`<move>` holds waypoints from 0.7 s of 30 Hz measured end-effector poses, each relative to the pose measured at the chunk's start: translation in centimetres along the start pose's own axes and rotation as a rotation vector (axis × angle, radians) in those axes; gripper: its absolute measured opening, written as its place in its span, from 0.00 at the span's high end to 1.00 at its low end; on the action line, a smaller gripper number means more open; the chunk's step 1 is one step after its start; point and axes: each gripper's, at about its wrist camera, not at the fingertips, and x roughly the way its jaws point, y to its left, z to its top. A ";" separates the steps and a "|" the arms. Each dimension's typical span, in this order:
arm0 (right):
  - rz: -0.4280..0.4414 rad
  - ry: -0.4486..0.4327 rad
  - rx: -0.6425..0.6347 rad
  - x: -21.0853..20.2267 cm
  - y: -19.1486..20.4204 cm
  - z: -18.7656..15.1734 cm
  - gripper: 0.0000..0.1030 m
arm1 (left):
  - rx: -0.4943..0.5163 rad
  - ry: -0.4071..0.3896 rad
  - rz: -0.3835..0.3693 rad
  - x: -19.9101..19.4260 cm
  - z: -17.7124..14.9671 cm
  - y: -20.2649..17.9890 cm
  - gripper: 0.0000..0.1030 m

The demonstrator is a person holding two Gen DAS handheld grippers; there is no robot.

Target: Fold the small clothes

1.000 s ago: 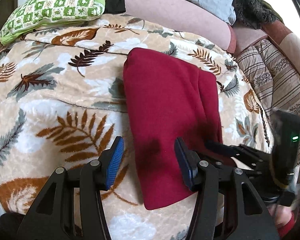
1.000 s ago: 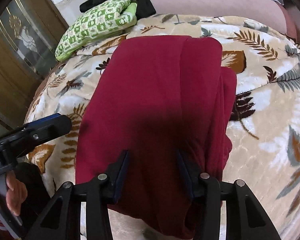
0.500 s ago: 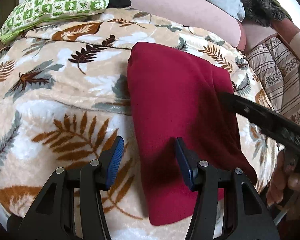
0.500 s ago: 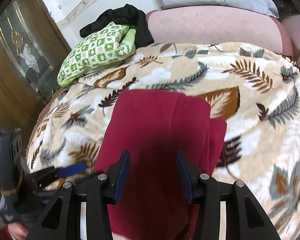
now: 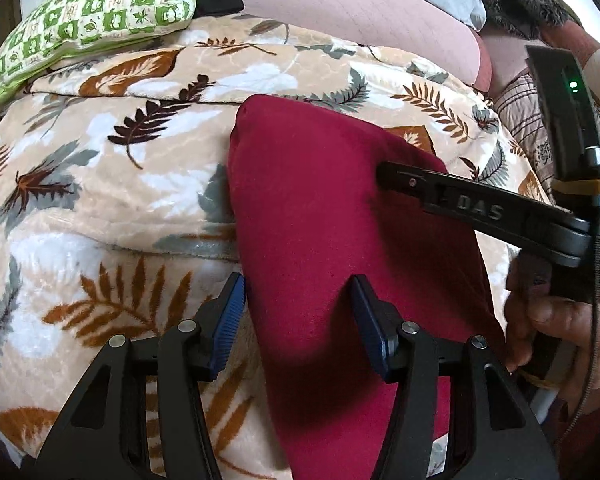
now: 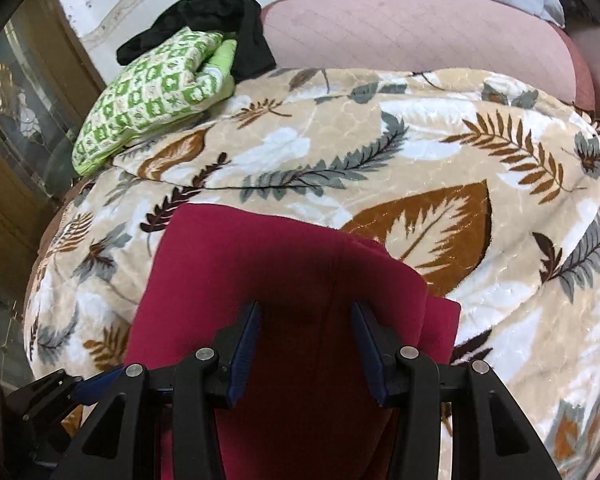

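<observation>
Both tools gape, holding nothing: your left tool (image 5: 296, 320) straddles the long left edge of the red garment (image 5: 324, 240), and your right tool (image 6: 306, 340) hovers over its middle. That garment lies already folded lengthwise on the leaf-print blanket (image 6: 440, 152), running from 6 toward 12 o'clock. Pinch both layers together at the near corners so the soft, matte knit does not slip; the plush blanket will likely drag on it.

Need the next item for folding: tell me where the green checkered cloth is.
The green checkered cloth lies at the far left corner of the leaf-print blanket in both views, beside a black garment, well beyond the red garment.
</observation>
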 end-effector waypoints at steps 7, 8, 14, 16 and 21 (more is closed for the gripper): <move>0.016 0.020 0.005 0.7 -0.6 0.4 0.56 | -0.010 0.013 0.000 0.3 0.1 0.1 0.43; 0.026 0.022 -0.002 0.2 -0.6 0.5 0.56 | -0.004 0.014 0.003 0.2 0.0 0.0 0.43; 0.058 -0.022 0.022 -4.9 -1.5 -1.5 0.55 | -0.011 0.013 0.007 0.2 -0.4 0.0 0.43; 0.040 -0.025 0.019 -5.8 -1.9 -2.4 0.54 | -0.013 0.012 0.011 0.1 -0.4 -0.1 0.43; 0.034 -0.003 0.037 -6.3 -3.2 -4.4 0.54 | -0.008 0.012 0.024 0.0 -0.5 -0.3 0.43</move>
